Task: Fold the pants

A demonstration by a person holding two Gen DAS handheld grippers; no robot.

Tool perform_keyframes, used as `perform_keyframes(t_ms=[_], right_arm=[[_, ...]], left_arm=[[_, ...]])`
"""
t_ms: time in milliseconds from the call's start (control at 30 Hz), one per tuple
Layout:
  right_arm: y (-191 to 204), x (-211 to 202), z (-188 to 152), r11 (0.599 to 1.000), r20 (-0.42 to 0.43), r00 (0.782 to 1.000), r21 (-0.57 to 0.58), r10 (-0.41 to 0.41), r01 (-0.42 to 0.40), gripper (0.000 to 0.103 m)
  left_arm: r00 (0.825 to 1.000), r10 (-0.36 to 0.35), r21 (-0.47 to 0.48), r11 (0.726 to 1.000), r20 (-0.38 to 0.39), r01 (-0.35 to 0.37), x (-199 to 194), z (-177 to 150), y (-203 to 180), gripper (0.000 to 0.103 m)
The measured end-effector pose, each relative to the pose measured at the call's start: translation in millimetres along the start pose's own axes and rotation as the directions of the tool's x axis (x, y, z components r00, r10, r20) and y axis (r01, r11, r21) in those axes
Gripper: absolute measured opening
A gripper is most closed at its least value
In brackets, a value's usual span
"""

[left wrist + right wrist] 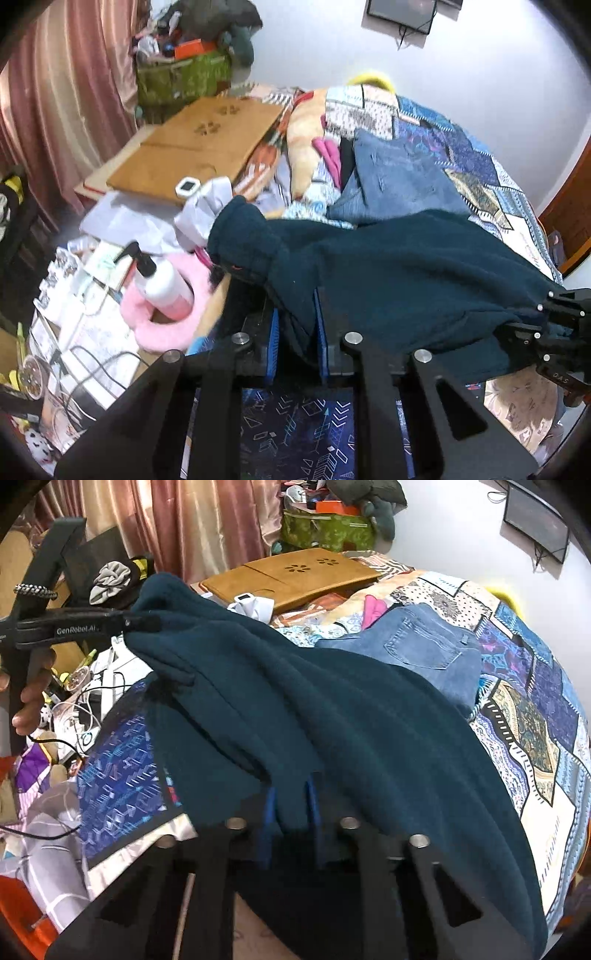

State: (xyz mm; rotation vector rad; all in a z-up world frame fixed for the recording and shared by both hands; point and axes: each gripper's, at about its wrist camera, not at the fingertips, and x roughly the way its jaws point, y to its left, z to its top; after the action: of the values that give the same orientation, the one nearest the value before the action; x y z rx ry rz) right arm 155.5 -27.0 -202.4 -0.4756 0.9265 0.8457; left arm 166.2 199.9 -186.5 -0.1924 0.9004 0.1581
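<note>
Teal fleece pants (332, 709) held between my two grippers above the patchwork quilt (535, 716).
My left gripper (295, 325) and right gripper (290, 805) each pinch a fold of fleece between blue pads; folded jeans (424, 650) lie beyond, apparently apart.

We see a white wall (480, 74) behind the quilted bed (535, 709); pink curtains (66, 103) hang left; a dark screen (535, 520) is wall-mounted.
</note>
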Motion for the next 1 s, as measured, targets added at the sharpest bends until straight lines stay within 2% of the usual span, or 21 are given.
perform_keyframes(t_ms=[233,400,467,533,633,700,767,833,1000], right_arm=[[14.6,-32.2,-5.0,0.997,0.061,0.996,0.033,0.065,-0.067,0.008],[20.8,-10.4,-16.2,0.995,0.02,0.997,0.063,0.074,-0.075,0.009],[22.6,-4.4,-19.4,0.995,0.016,0.998,0.075,0.068,-0.069,0.013],[23.0,-8.3,-18.4,0.994,0.018,0.997,0.083,0.075,-0.076,0.016],[21.9,-21.0,-14.4,0.991,0.034,0.995,0.094,0.095,-0.098,0.023],[18.0,-34.4,-11.8,0.989,0.081,0.992,0.102,0.101,-0.109,0.027],[11.4,-42.7,-8.7,0.989,0.118,0.99,0.118,0.072,-0.086,0.041],[-1.1,-48.3,-8.1,0.987,0.158,0.987,0.157,0.021,-0.046,0.045],[-46.6,-36.3,-24.4,0.944,0.114,0.991,0.327,-0.073,0.032,0.047]], left_arm=[[0.999,0.035,0.036,0.999,0.026,-0.036,-2.4,-8.0,2.7,0.018],[0.997,0.061,0.022,0.998,-0.042,-0.06,21.2,-33.9,8.8,0.019],[0.995,0.052,0.0,0.999,-0.085,-0.052,32.6,-45.6,11.9,0.02],[0.991,0.042,-0.021,0.999,-0.127,-0.045,43.1,-58.2,16.5,0.025],[0.991,0.055,-0.025,0.998,-0.125,-0.058,44.7,-70.1,18.3,0.031],[0.99,0.074,-0.025,0.997,-0.118,-0.078,42.7,-71.3,19.2,0.037],[0.989,0.08,-0.031,0.996,-0.12,-0.084,42.4,-71.3,22.0,0.041],[0.989,0.081,-0.032,0.996,-0.125,-0.086,41.2,-70.6,23.8,0.044],[0.985,0.133,0.014,0.991,-0.11,-0.132,31.3,-67.4,21.8,0.052]])
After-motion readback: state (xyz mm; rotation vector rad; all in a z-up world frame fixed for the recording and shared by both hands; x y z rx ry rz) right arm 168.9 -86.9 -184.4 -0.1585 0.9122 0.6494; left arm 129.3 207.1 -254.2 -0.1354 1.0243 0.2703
